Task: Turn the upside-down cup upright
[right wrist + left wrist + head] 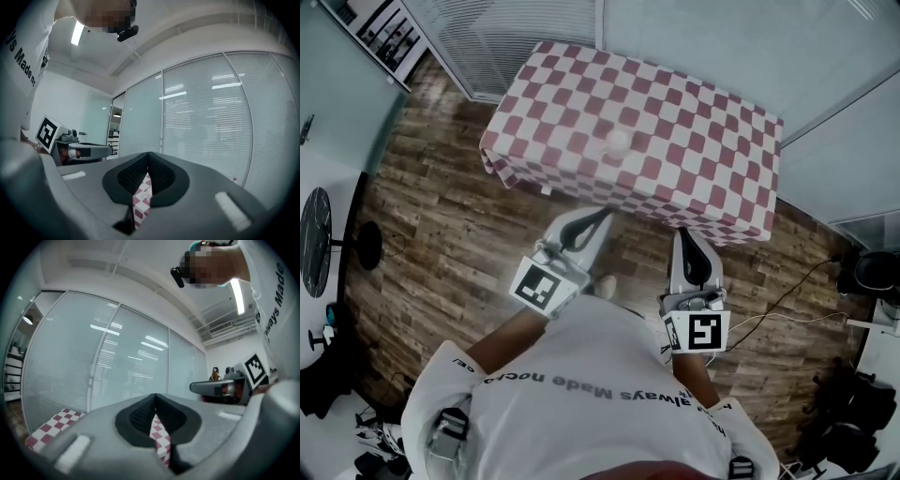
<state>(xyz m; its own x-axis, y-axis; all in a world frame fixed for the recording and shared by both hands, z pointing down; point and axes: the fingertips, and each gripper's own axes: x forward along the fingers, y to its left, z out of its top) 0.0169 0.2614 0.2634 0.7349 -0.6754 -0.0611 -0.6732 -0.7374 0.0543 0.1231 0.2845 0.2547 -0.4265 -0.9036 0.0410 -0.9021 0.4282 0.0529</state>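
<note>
Your left gripper [155,405] has its jaws pressed together with nothing between the black pads; through the notch below them only the red-and-white checks show. Your right gripper [148,162] is the same: jaws closed, empty, pointing level toward the table [727,127].

Both grippers hang over the wooden floor [441,234], short of the table's near edge, the left one opposite the middle of that edge and the right one nearer the near right corner.

The cup [617,142] is the small pale shape on the checked cloth, close to the middle of the table and a little toward its left edge, well apart from both grippers. It is too blurred to tell which way up it stands.

The step in hand looks like the approach. Choose one gripper for the cup; the left seems better lined up with it. Open those jaws before you reach the cup, not beside it, so you do not knock it over. Come in level and take it across the wall, low enough that it will not pivot out of the pads as you roll your wrist. Hold the other gripper clear of the table.
</note>
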